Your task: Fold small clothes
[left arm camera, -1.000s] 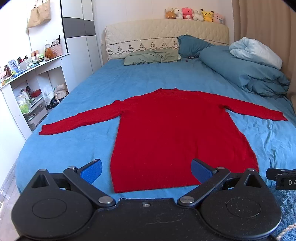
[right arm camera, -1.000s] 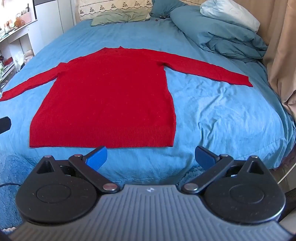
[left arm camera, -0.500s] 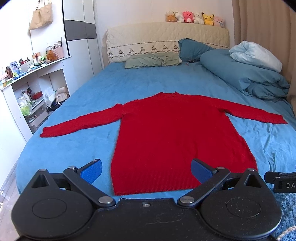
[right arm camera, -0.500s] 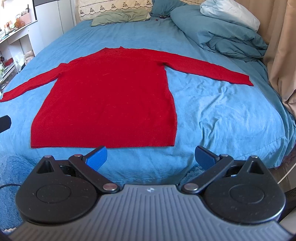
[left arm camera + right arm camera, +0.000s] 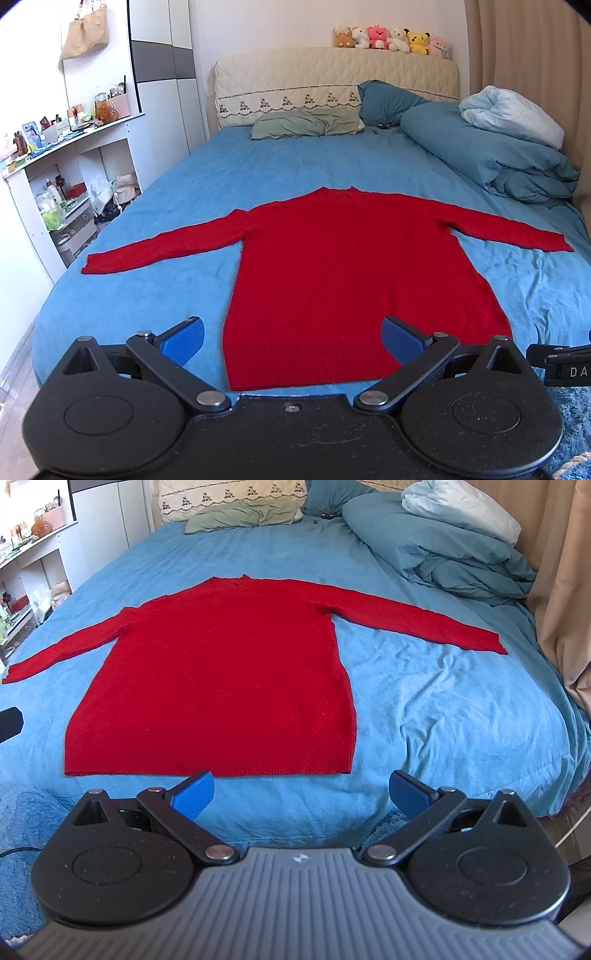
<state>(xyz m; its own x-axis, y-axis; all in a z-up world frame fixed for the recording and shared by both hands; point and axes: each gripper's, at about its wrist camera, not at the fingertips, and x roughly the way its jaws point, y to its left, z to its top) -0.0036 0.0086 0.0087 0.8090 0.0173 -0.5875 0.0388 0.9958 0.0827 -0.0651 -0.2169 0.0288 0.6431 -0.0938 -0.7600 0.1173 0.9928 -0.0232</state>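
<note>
- Left sleeve (image 5: 162,245): it runs out toward 9 o'clock from the body of the red sweater (image 5: 354,280) and ends near the left side of the bed (image 5: 258,173). In your left wrist view its cuff lies at about 10 o'clock, well apart from the fingers.
- Left gripper (image 5: 293,341): you hold it with its jaws spread wide and nothing between them. It hangs at the foot of the bed; whether the blue pads (image 5: 183,339) touch the cloth cannot be told. The hem (image 5: 314,373) lies at 12 o'clock, just beyond the pads.
- Sweater body: it lies flat and face-down or face-up (not tellable), neckline toward the headboard at 12 o'clock and hem nearest you. Its long axis runs from 6 to 12 o'clock; the sleeves cross it from 9 to 3. The knit looks smooth, with a ribbed band at the hem and no folds yet made.
- Right gripper (image 5: 301,792): its jaws also stand wide and empty. In your right wrist view the hem's right corner (image 5: 345,770) sits at about 12 o'clock, just beyond the pads (image 5: 410,792).
- Right sleeve (image 5: 417,626): it stretches toward 2 o'clock, its cuff near the curtain-side edge of the bed.
- Judgement: each gripper is nearer its own hem corner, so a first fold likely begins there or at the sleeves.
</note>
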